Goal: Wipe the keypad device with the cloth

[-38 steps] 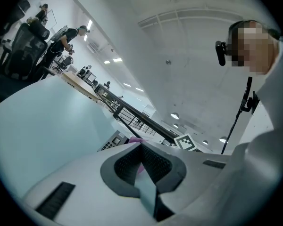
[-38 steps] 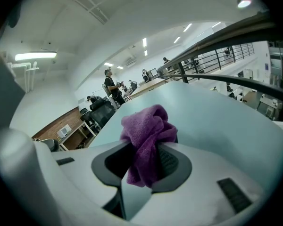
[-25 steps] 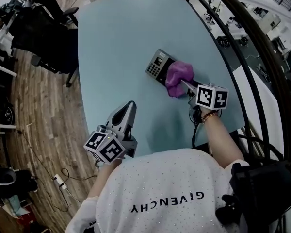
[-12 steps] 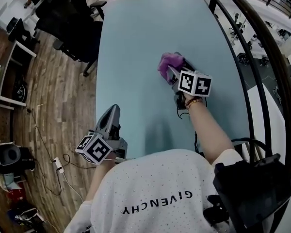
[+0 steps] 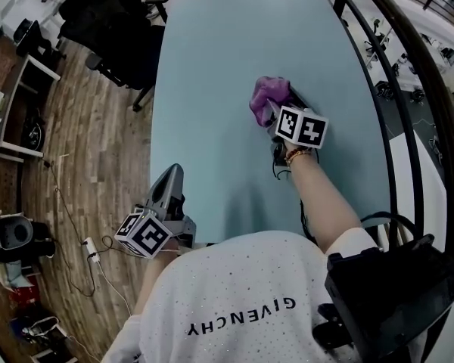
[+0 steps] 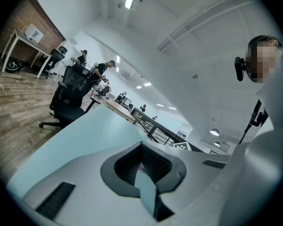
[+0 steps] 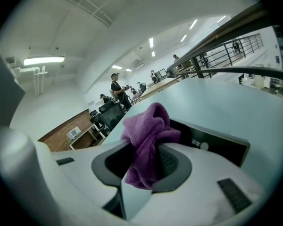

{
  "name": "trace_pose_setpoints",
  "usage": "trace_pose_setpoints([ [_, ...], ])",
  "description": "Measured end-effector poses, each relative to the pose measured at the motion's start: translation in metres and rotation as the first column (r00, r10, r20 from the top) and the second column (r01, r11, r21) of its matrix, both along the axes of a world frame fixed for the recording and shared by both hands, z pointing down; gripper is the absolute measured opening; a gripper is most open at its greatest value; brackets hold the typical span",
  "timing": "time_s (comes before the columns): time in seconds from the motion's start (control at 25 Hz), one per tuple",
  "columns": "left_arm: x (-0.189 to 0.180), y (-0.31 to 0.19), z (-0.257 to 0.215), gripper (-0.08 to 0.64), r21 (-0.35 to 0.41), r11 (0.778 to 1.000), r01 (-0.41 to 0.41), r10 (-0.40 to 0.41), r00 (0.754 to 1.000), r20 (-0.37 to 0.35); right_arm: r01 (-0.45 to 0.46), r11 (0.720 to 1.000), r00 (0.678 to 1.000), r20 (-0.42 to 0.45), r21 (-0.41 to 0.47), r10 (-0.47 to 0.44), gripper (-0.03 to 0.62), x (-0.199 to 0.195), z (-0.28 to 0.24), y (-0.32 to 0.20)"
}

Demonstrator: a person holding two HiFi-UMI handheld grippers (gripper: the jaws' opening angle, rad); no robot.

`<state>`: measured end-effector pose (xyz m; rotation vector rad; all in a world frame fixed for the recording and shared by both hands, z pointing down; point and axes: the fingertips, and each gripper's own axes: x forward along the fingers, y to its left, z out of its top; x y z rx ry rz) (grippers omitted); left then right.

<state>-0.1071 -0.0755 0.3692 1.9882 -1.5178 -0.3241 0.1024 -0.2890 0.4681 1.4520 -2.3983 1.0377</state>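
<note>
Pale blue tabletop (image 5: 212, 66), wood floor (image 5: 76, 150) at left.

Head view: right gripper (image 5: 275, 114) holds purple cloth (image 5: 265, 93) on keypad device (image 5: 296, 98), near tabletop's right edge. Left gripper (image 5: 170, 187) sits at near left edge.

Left gripper view: jaws together, nothing gripped.

Right gripper view: jaws clenched on cloth, which is bunched over device's black body.

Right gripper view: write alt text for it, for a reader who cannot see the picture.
The right gripper is shut on a bunched purple cloth, holding it at a dark keypad device that lies on a pale blue table. Beyond is an open office with desks, chairs, people and a dark railing.
</note>
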Motion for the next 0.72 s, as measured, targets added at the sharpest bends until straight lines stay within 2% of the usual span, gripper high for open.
trace_pose_setpoints([
  [0.48,0.037,-0.025,-0.009,0.012,0.025,0.994,-0.104,0.104,0.995,-0.009,-0.049,0.999,0.999,0.016,-0.015,0.049,0.110,0.039,-0.003,0.032],
  [0.72,0.048,-0.039,-0.006,0.012,0.013,0.991,-0.135,0.135,0.991,-0.024,-0.058,0.998,0.998,0.019,-0.003,0.058,0.110,0.052,-0.001,0.033],
])
